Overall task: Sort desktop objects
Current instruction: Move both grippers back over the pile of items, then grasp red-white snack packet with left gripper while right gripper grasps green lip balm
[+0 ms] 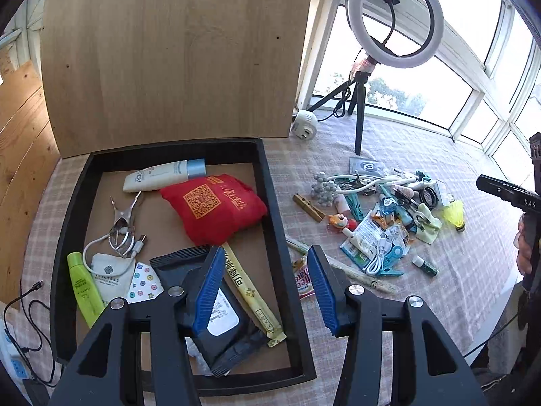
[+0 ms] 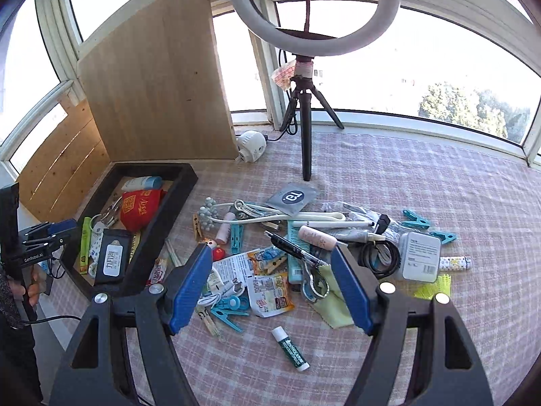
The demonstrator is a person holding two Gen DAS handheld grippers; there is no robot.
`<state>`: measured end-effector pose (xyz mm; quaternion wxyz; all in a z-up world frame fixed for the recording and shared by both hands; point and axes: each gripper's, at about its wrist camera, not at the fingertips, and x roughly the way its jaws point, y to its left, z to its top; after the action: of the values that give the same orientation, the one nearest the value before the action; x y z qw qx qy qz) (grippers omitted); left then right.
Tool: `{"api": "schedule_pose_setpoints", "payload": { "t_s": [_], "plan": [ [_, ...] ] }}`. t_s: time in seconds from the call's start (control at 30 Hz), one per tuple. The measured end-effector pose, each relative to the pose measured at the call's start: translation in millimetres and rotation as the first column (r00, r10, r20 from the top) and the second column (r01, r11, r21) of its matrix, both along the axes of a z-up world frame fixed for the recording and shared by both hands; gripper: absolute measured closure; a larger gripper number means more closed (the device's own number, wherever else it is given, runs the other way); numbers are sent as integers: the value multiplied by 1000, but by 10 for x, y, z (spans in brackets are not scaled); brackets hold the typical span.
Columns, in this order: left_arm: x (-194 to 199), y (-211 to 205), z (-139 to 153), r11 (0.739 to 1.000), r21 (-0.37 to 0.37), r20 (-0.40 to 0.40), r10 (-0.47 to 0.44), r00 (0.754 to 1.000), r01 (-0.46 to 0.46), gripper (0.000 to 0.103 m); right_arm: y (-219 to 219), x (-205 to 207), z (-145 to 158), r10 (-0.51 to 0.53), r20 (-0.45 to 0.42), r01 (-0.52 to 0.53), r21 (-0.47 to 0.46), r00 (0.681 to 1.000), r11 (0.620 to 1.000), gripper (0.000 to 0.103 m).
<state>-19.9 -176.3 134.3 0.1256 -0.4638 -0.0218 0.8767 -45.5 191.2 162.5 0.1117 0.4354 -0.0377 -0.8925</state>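
We hold both units released and empty: the left gripper (image 1: 265, 287) straddles the right wall of the black tray (image 1: 274, 203), the right gripper (image 2: 275, 287) hovers over the unsorted pile (image 2: 304, 247) directly ahead of its fingers. The main risk, in our judgement, is a multi-item pinch (overlapping packets, clips and a cable (image 2: 378, 253) lie tangled). The ring light tripod (image 2: 306, 135) stands beyond the pile, obstructing long reaches.

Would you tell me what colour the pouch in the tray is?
Red pouch, orange print; left wrist view.
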Motion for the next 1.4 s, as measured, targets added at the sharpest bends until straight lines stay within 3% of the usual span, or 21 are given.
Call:
{"api": "schedule_pose_setpoints", "payload": {
  "t_s": [0.07,0.2,0.3,0.47,0.67,0.8,0.83,0.87,0.93,1.13,1.27,1.33,1.4],
  "plan": [
    [10,261,-92,999,-12,16,-51,999,51,55,310,103,-56,-72,8,71,3,997,997,31],
    [41,759,-397,982,-113,69,-142,987,150,55,720,287,-281,-144,66,145,-21,987,989,32],
    [51,1047,-608,954,-227,91,-181,979,197,55,854,388,-438,-168,95,169,-9,981,986,32],
    [31,1234,-866,923,-319,126,-185,975,216,55,897,396,-624,-156,137,161,-24,978,987,32],
    [-11,1364,-1103,881,-422,142,-168,975,213,58,512,332,-891,1,192,-8,39,981,999,32],
    [-52,1328,-1200,869,-456,143,-140,980,190,82,113,325,-1091,144,234,-172,103,961,980,35],
    [-65,1311,-1218,868,-460,141,-134,981,184,83,33,310,-1145,168,245,-201,113,955,973,39],
    [-79,1278,-1206,880,-439,131,-134,982,179,85,-39,291,-1200,188,258,-225,122,948,967,42],
    [-97,1199,-1139,909,-385,104,-133,986,163,94,-154,244,-1322,219,293,-266,133,931,955,60],
    [-190,818,-856,987,-136,94,-74,993,87,100,-370,168,-1585,263,350,-343,192,899,919,63],
    [-175,672,-800,995,-75,99,-51,994,59,101,-419,182,-1592,271,339,-358,228,901,905,70],
    [-141,661,-808,997,-53,99,-54,994,59,101,-405,184,-1579,270,336,-354,220,902,909,87],
    [-150,682,-785,997,-36,101,-60,993,64,101,-353,174,-1568,259,341,-336,191,904,922,88]
  ]
}}
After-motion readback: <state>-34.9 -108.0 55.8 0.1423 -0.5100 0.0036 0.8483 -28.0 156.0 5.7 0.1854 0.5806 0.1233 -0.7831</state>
